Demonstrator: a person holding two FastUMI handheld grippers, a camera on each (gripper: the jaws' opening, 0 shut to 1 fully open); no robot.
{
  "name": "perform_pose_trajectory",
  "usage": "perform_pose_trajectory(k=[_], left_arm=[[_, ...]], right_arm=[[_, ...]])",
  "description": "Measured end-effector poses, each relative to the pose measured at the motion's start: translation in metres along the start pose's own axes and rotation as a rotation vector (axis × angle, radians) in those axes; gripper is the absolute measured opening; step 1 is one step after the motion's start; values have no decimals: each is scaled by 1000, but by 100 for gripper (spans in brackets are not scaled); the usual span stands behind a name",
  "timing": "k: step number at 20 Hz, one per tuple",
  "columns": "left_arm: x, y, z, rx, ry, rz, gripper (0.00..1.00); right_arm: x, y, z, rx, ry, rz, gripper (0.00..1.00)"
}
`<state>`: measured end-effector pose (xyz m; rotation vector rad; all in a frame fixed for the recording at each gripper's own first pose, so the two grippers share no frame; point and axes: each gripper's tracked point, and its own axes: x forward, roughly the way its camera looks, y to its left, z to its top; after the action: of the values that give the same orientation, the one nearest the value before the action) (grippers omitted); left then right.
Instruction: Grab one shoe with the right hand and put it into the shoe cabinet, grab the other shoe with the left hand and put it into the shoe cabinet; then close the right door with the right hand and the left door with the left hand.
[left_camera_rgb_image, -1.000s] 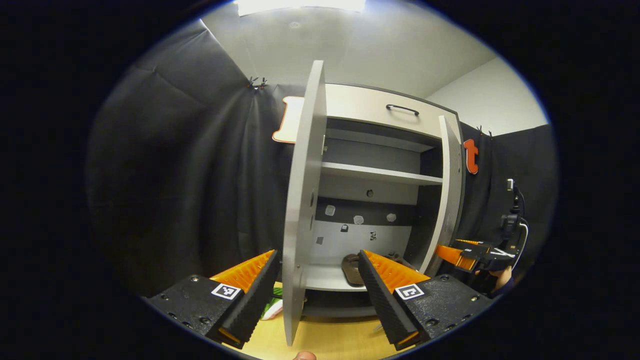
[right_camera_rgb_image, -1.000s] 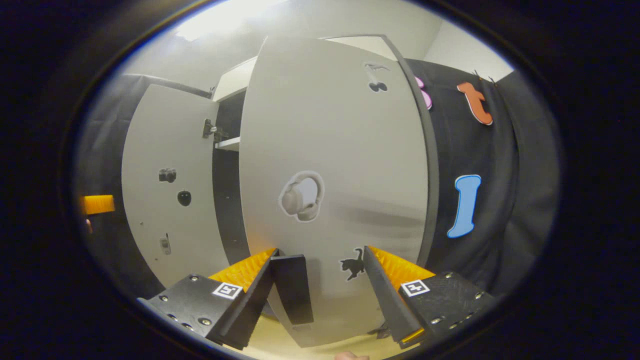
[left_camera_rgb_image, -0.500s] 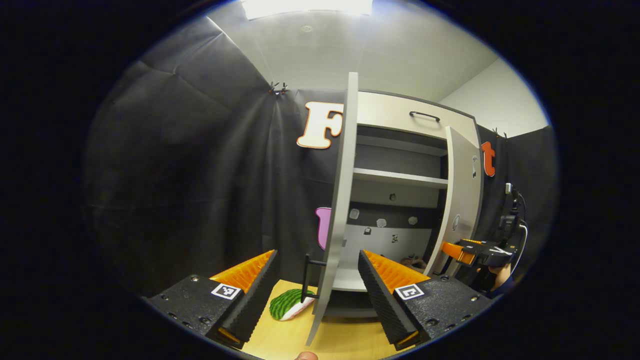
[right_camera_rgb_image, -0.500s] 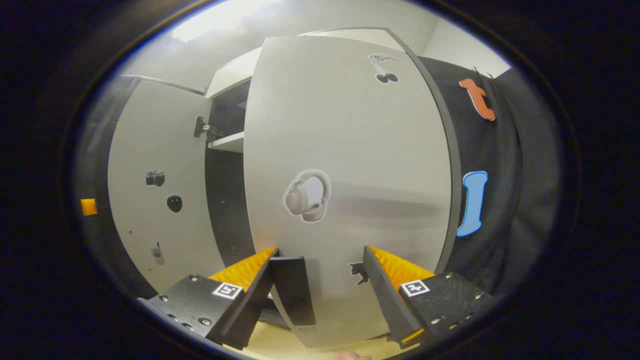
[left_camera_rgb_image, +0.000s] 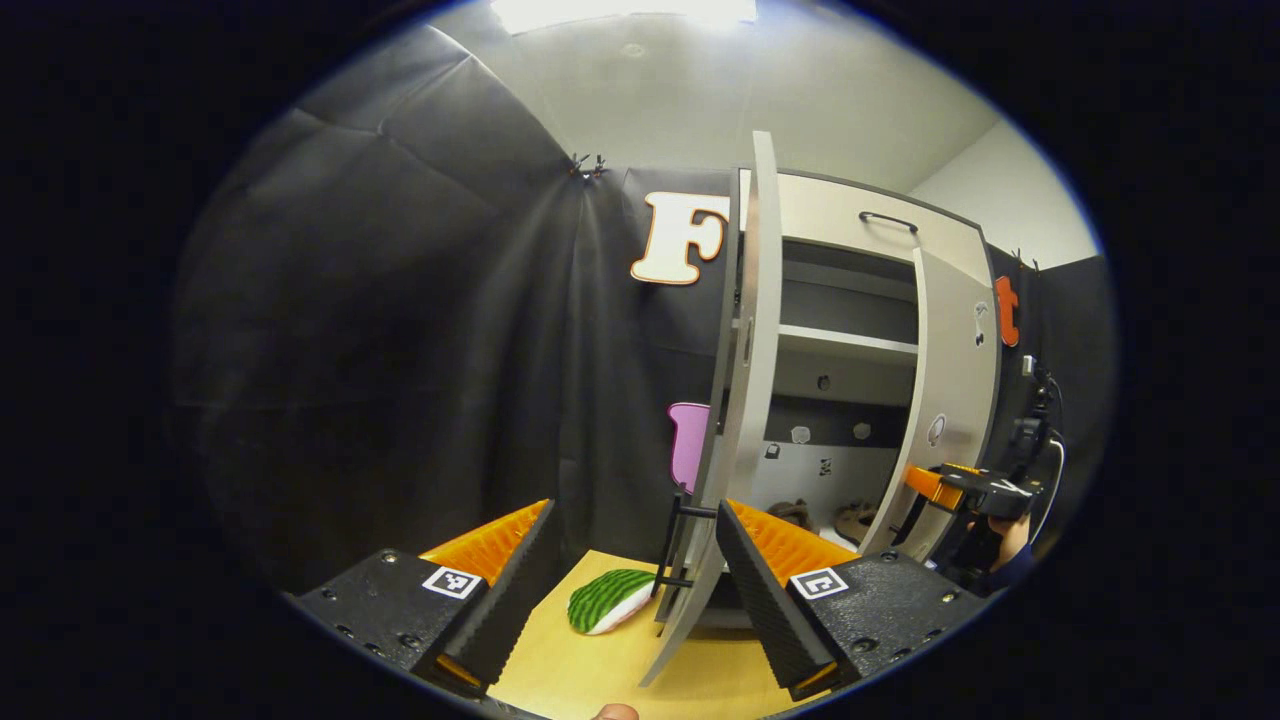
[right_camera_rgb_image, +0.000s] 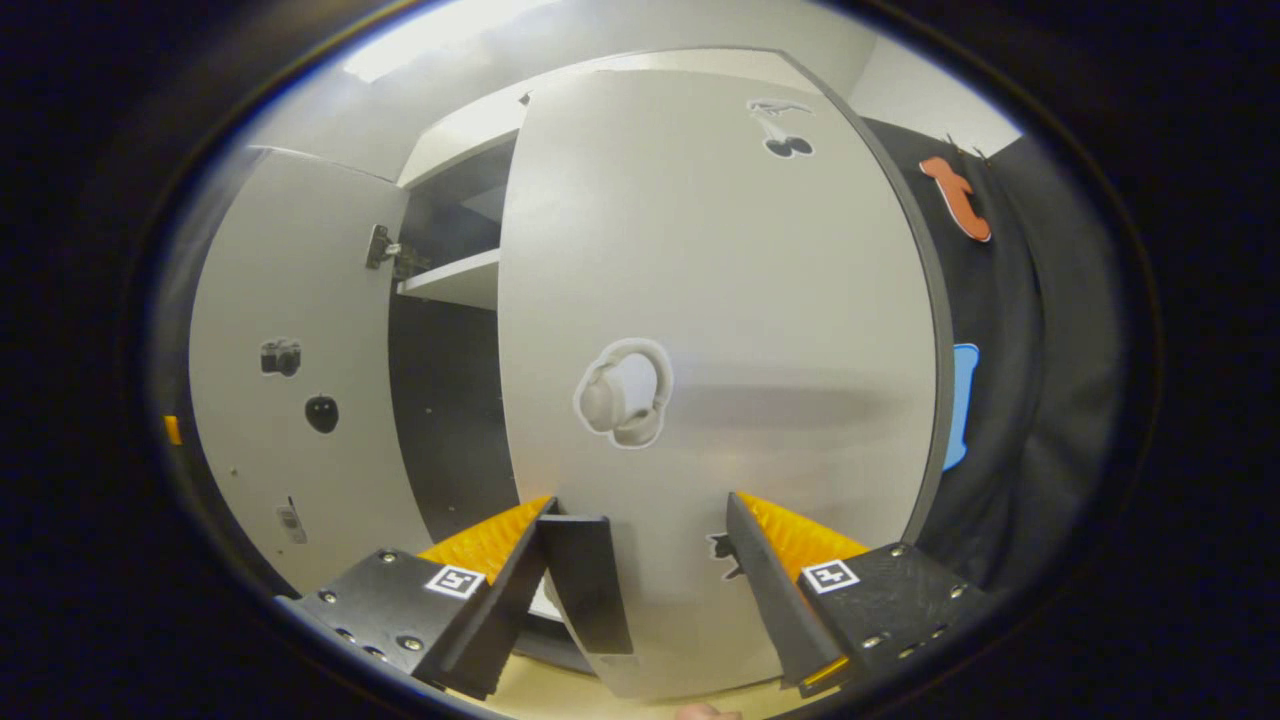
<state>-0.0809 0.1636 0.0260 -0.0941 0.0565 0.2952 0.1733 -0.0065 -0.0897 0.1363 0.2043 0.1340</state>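
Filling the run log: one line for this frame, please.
phase: closing doors | brown shoes: on bottom shelf | pale grey right door: ajar, right gripper open against it | left door: ajar | left gripper: open

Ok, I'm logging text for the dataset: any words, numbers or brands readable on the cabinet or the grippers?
No readable words or numbers.
Right door: picture stickers only, headphones, cherries.
Square markers: patterns, no legible text.
Small stickers inside the cabinet: too small to read.
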Motion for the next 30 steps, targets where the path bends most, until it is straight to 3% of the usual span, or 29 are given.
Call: perform_pose_trajectory(k=[9, 10, 14, 15, 22, 30], left_arm=[[7, 22, -12, -14, 19, 28, 96], [7, 24, -12, -15, 22, 31, 93], [12, 29, -15, -24, 25, 29, 96], [13, 30, -16, -25, 25, 26, 93], [38, 25, -26, -62, 32, -55, 97], [64, 9, -40, -81, 65, -168, 93]], right_arm=[[13, -1, 1, -17, -28, -91, 99], [14, -2, 1, -20, -30, -99, 97], [16, -1, 0, -32, -42, -123, 97], [16, -1, 0, -34, -45, -128, 97], [19, -1, -1, -50, -56, -161, 99], [20, 0, -2, -62, -61, -169, 97]])
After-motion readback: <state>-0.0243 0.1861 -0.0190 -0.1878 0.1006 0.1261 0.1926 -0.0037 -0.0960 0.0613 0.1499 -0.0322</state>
